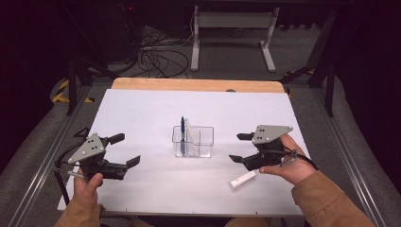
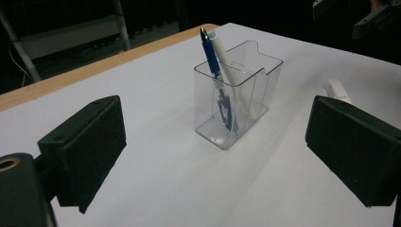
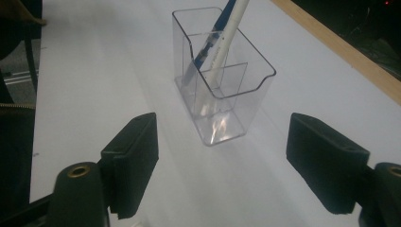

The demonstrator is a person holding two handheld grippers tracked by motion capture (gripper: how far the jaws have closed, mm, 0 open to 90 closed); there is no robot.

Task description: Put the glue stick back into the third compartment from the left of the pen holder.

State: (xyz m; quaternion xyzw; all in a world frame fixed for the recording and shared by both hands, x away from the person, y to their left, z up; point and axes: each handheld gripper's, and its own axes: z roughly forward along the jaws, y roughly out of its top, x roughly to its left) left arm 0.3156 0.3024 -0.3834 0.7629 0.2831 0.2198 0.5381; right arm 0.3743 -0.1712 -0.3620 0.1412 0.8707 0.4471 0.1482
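A clear plastic pen holder (image 1: 193, 141) stands in the middle of the white sheet. A blue pen (image 1: 182, 126) and a white pen (image 1: 188, 128) lean upright in its left compartment. Another white pen (image 1: 242, 179) lies flat on the sheet, just in front of my right gripper (image 1: 240, 147). That gripper is open and empty, to the right of the holder and pointing at it. My left gripper (image 1: 125, 150) is open and empty too, facing the holder from the left. Each gripper view has the holder (image 2: 239, 104) (image 3: 222, 94) between and beyond its open jaws.
The white sheet (image 1: 142, 113) covers a wooden table whose bare far edge (image 1: 189, 84) shows. Beyond it stand a white metal frame (image 1: 231, 33) and loose cables (image 1: 161, 59) on the floor. Metal rails run along both sides.
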